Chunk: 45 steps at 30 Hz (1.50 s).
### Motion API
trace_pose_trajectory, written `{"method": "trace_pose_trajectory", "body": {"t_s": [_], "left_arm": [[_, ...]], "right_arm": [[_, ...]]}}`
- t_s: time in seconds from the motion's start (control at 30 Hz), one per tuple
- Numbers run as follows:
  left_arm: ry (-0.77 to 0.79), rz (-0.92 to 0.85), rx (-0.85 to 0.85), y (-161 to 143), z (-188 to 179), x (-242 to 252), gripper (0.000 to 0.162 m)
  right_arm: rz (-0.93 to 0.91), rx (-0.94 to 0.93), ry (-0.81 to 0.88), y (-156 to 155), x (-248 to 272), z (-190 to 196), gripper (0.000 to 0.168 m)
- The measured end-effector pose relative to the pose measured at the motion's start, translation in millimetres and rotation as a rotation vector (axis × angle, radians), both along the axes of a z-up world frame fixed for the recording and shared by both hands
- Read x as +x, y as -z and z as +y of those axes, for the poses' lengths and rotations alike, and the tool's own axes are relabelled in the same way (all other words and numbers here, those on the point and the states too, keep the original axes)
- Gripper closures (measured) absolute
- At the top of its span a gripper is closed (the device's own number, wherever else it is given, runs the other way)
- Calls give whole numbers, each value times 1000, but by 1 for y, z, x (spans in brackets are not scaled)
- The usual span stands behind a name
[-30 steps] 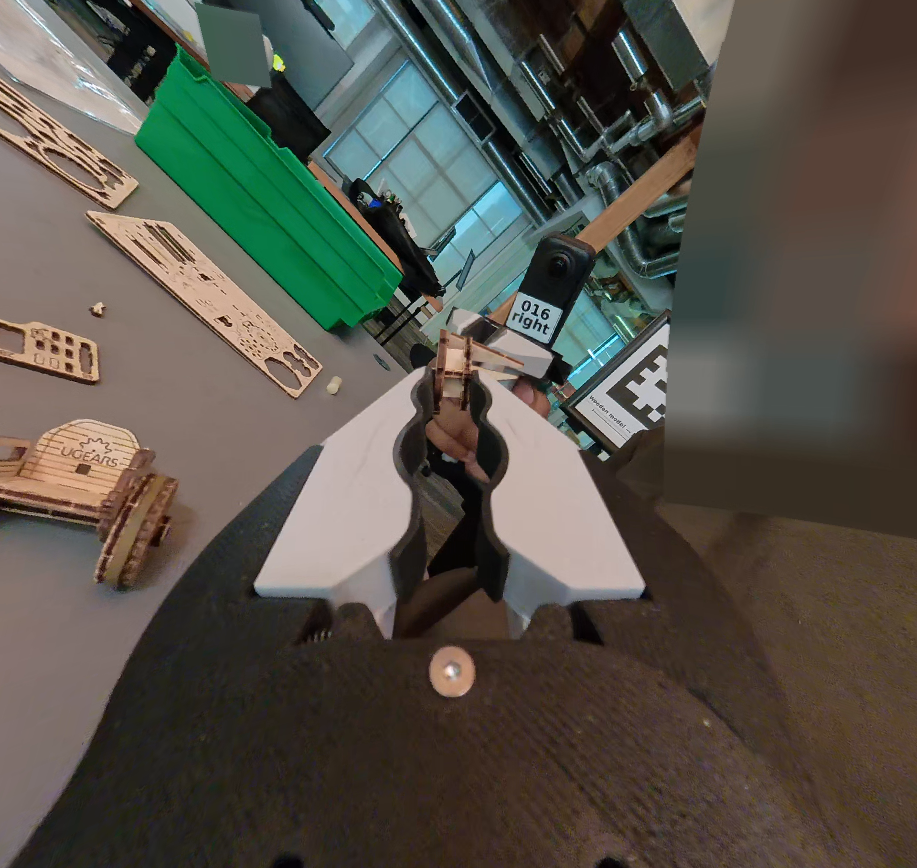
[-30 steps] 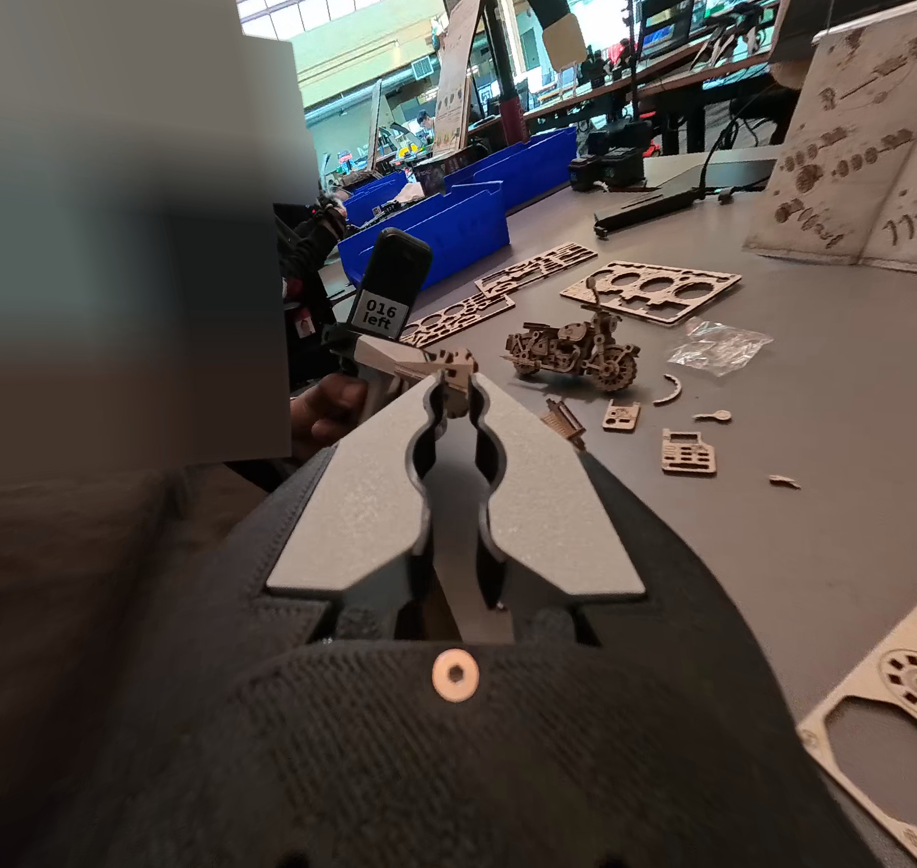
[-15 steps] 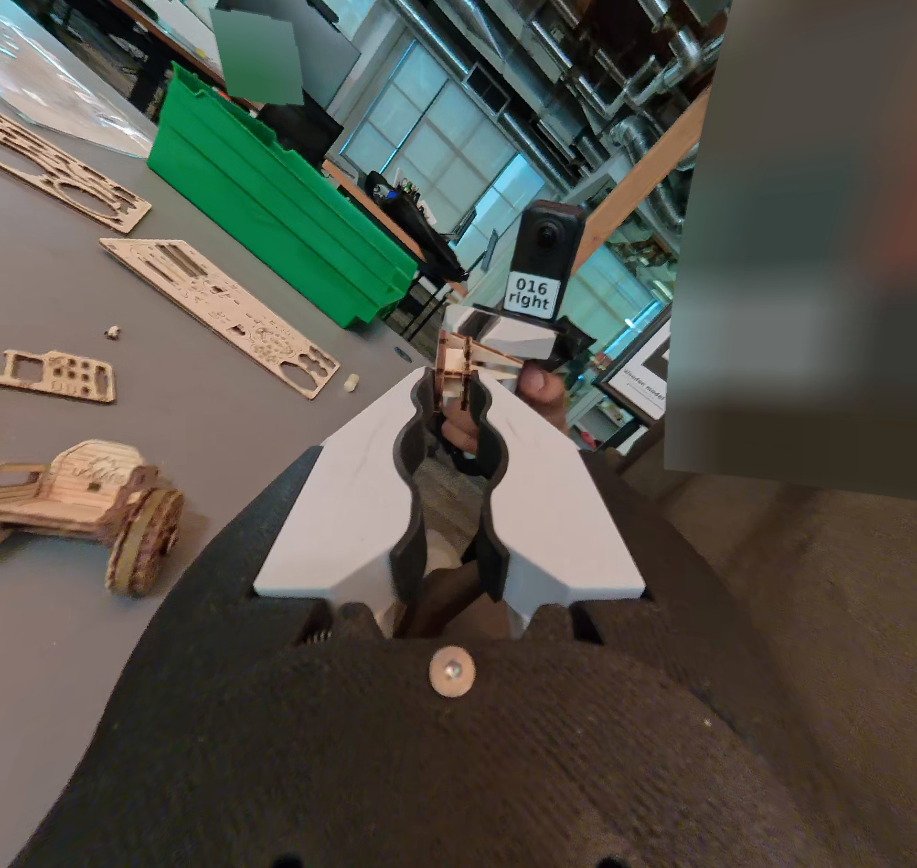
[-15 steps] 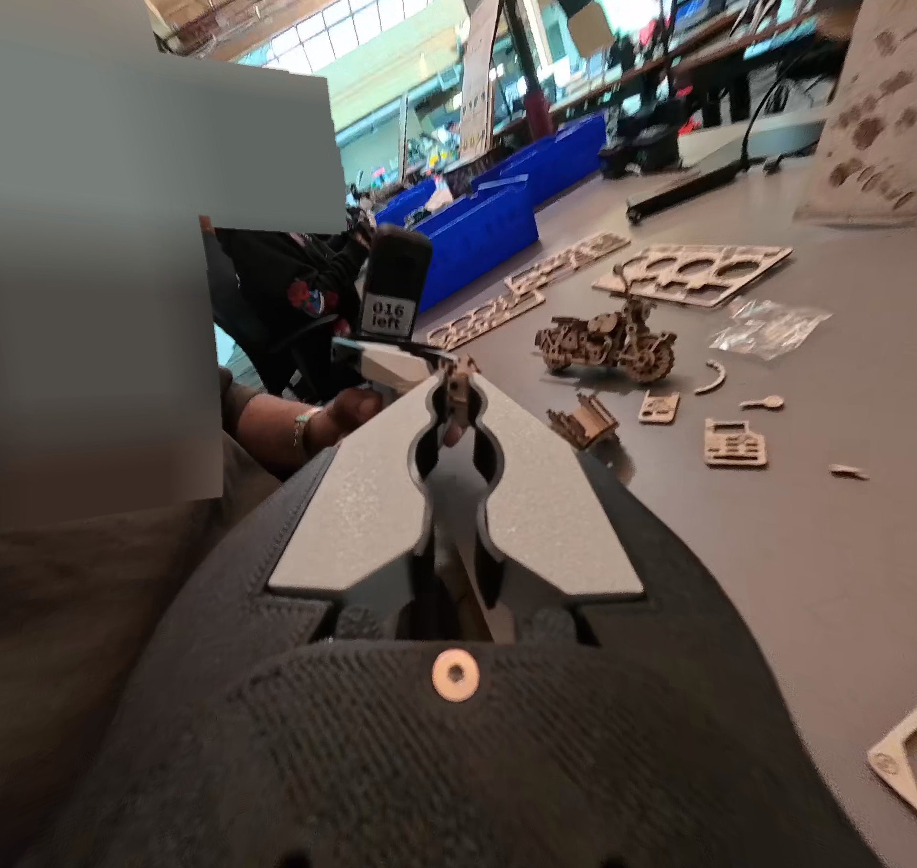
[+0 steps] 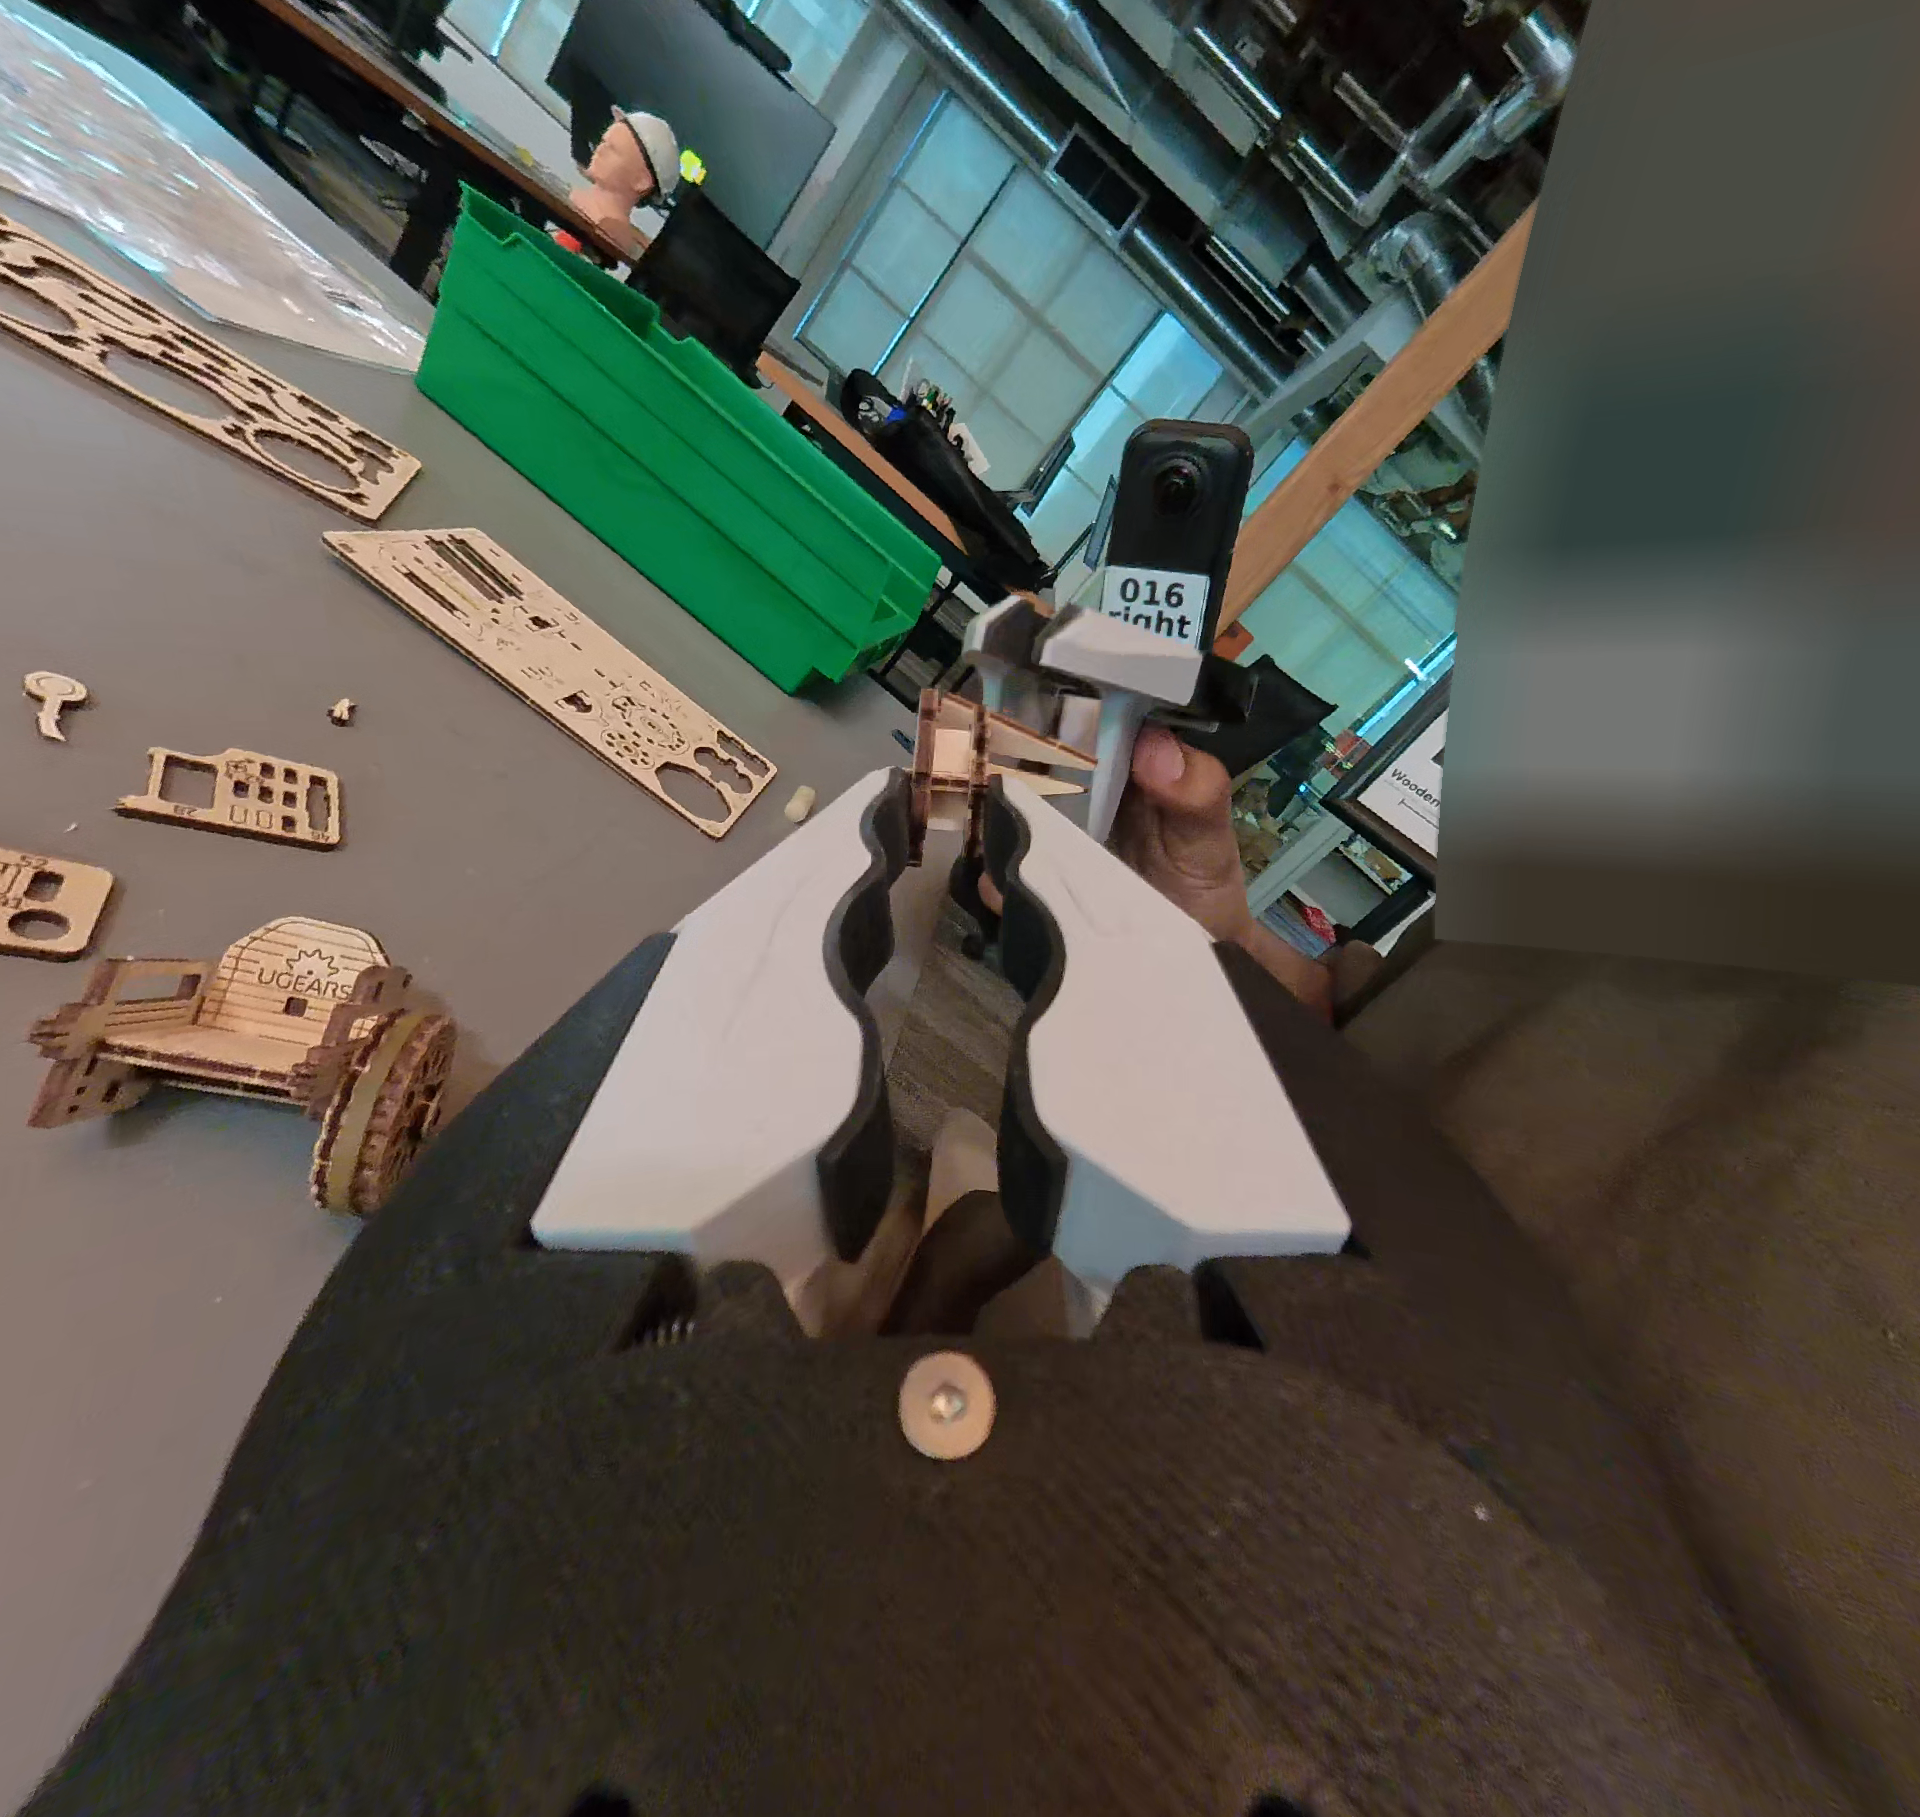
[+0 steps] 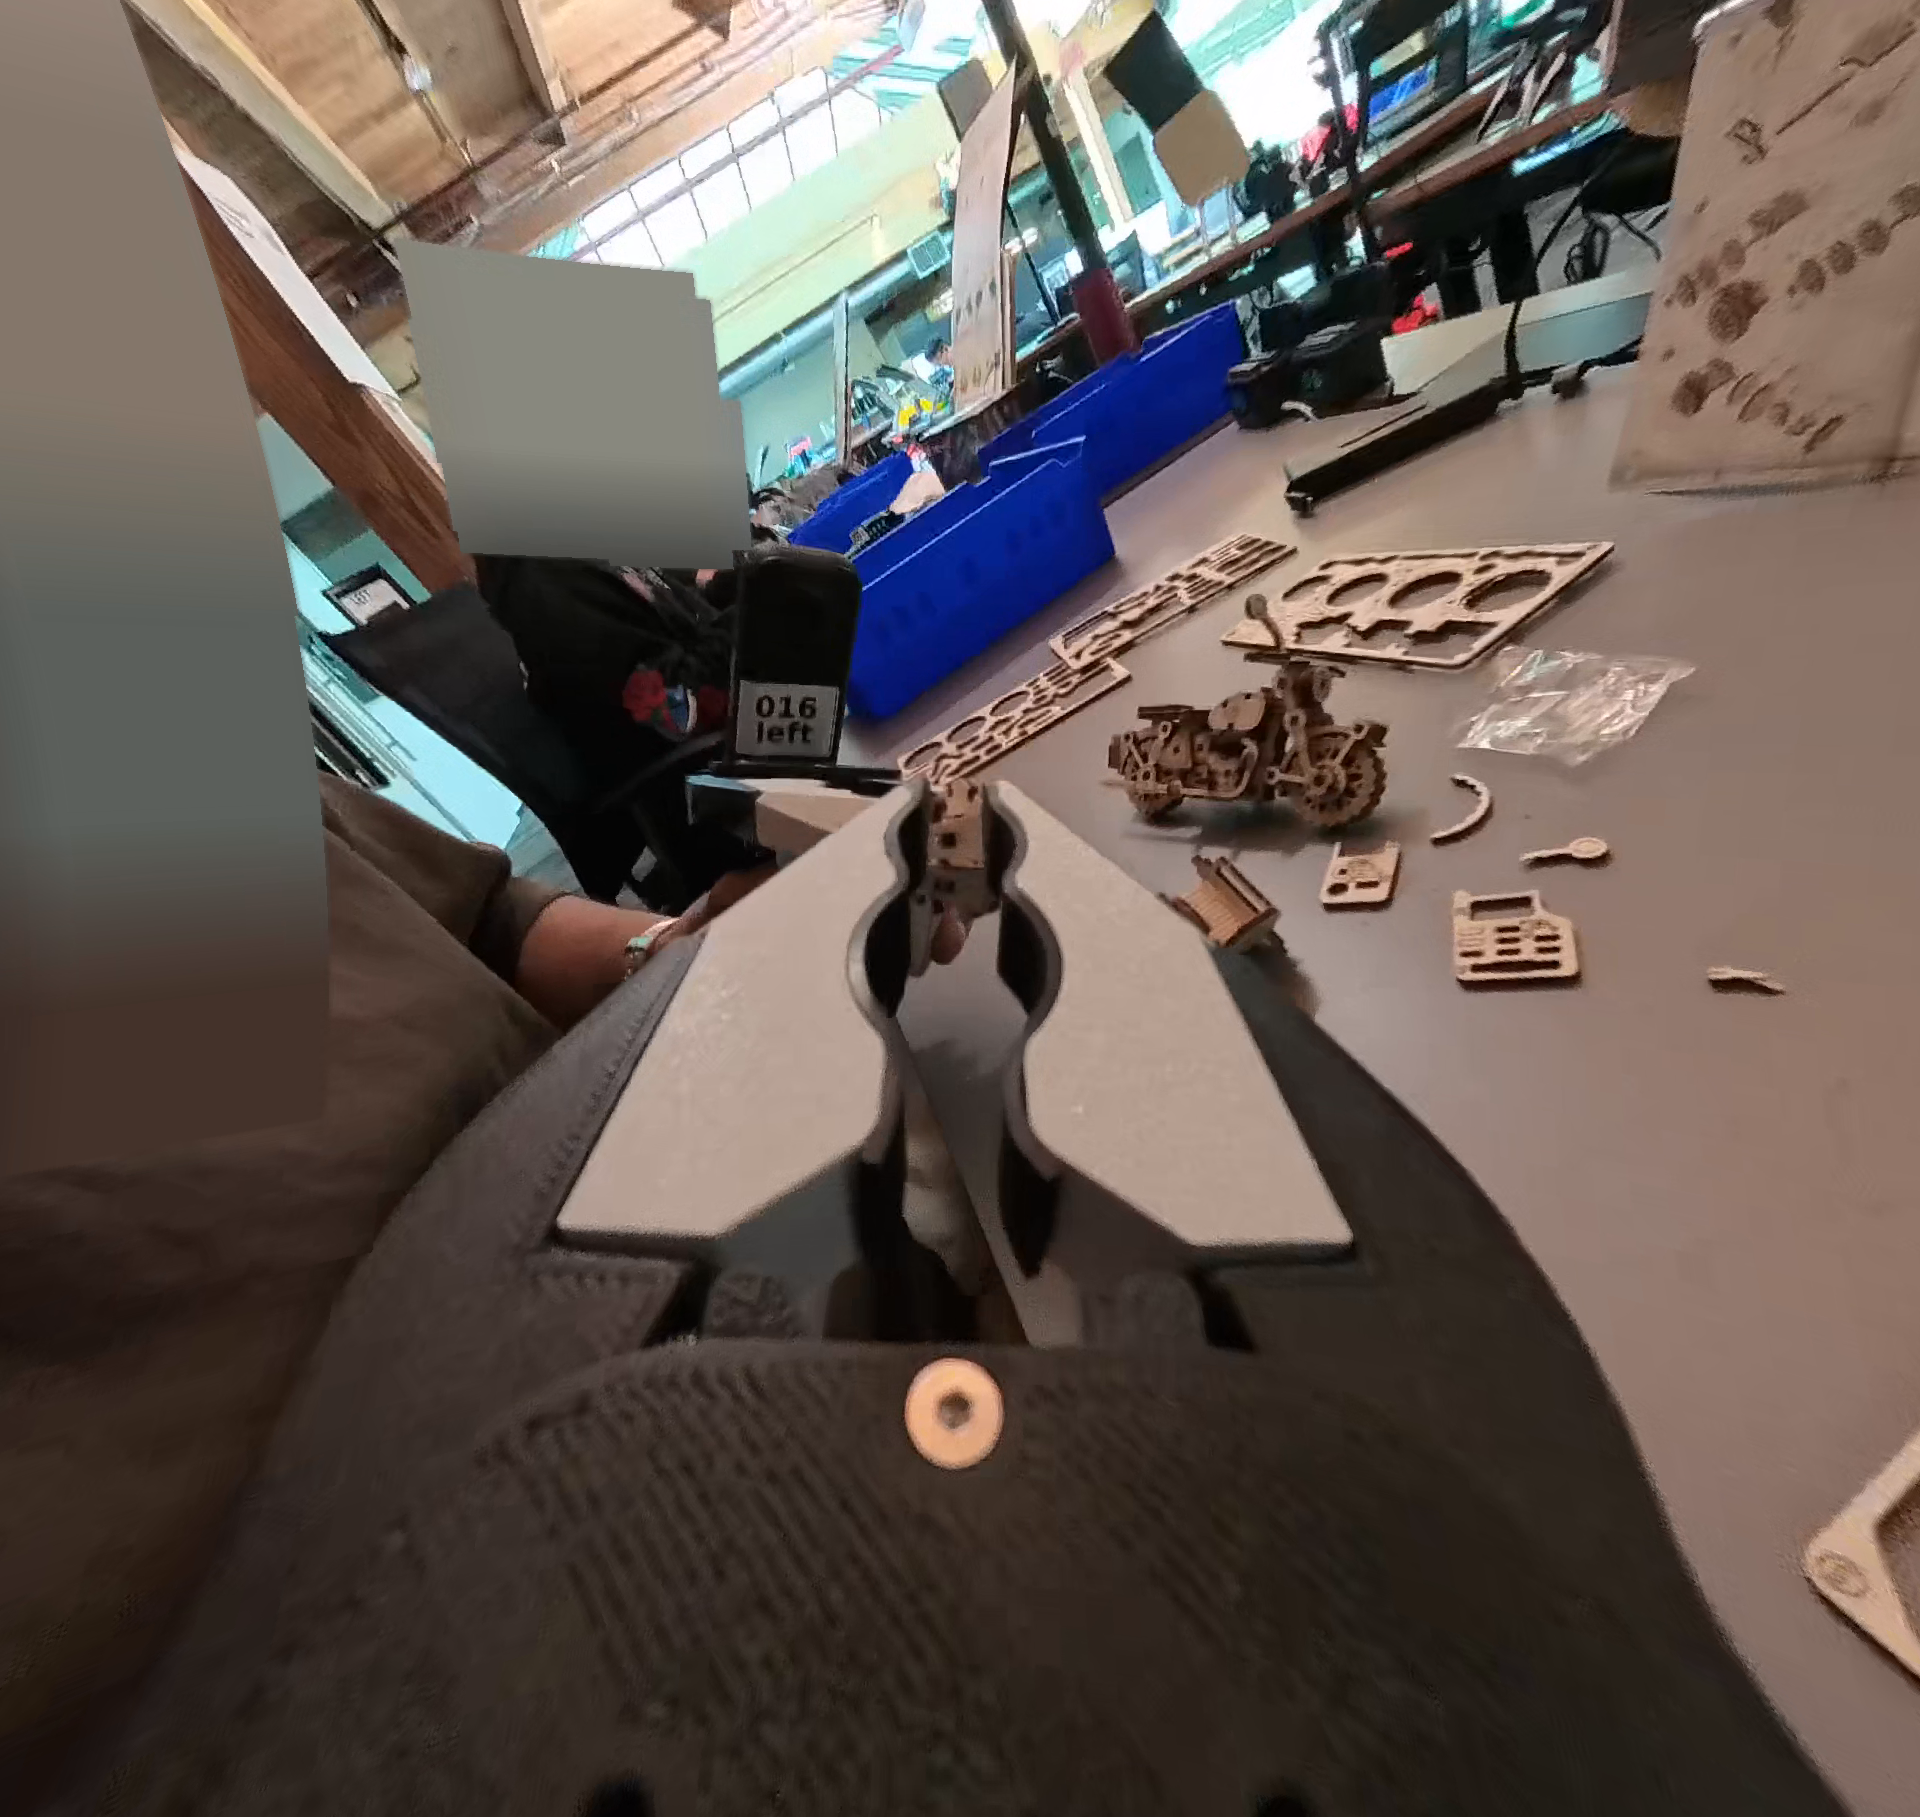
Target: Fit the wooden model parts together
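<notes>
Stretching across both views is the grey table [image 5: 312, 1300], and it is busy. Off at its far edge in the left wrist view sits a long green bin [image 5: 665, 479], while the right wrist view has blue bins [image 6: 987, 562] lined up at the back. Flat laser-cut sheets [image 5: 540, 666] lie scattered on the left side, more punched-out sheets [image 6: 1423, 598] on the right. Down in size now: a wooden cart model [image 5: 239, 1040] with a big spoked wheel stands near the left gripper's body, and a finished wooden motorcycle [image 6: 1252, 749] stands upright near the middle of the right view, a crumpled clear bag [image 6: 1569, 702] just beyond it. Small loose pieces dot the table, including a slotted plate [image 6: 1515, 938] and a little ribbed block [image 6: 1226, 903]. And up in the air, off the table, is the action: the left gripper [image 5: 948, 799] has its fingers pinching a small wooden subassembly [image 5: 951, 759] at the very tips, a box-like frame with a flat tab sticking out to the right. The right gripper [image 6: 954, 811] meets it nose to nose, its own fingers closed tight on a small wooden part [image 6: 956, 848]; from the left view that right gripper [image 5: 1091, 687] sits right at the tab's far end, a hand [image 5: 1184, 832] wrapped below it. The two wooden bits touch or nearly so; I cannot tell whether they are seated.
</notes>
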State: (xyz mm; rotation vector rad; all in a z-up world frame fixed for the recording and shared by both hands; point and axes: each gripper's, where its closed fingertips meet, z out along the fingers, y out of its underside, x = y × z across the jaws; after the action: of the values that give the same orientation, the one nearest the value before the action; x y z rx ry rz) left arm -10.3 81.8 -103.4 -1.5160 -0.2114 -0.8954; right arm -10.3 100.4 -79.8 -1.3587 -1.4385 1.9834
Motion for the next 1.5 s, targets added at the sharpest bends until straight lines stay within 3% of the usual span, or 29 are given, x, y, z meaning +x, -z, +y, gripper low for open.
{"method": "trace_pose_trajectory", "body": {"t_s": [0.1, 0.57, 0.7, 0.87, 1.03, 1.17, 1.33, 1.5], "left_arm": [[-12, 1, -10, 1, 1, 0, 151], [-29, 1, -11, 1, 0, -3, 151], [-35, 31, -11, 2, 1, 0, 151], [-37, 38, -11, 1, 0, -1, 151], [-34, 46, -9, 0, 0, 0, 151], [-47, 51, -8, 0, 0, -2, 151], [-42, 78, -2, 0, 0, 1, 151], [-46, 72, -7, 0, 0, -1, 151]], "right_arm": [[-48, 17, -32, 13, -4, -14, 157], [-18, 1, 14, 3, -2, 1, 157], [-64, 37, -10, 16, -5, -12, 154], [-13, 2, 22, 1, -1, 2, 159], [-69, 28, -13, 14, -4, -9, 157], [-4, 17, 37, -2, -1, 6, 160], [-47, 62, -10, 12, -4, -12, 159], [9, 22, 24, -5, 0, 3, 163]]}}
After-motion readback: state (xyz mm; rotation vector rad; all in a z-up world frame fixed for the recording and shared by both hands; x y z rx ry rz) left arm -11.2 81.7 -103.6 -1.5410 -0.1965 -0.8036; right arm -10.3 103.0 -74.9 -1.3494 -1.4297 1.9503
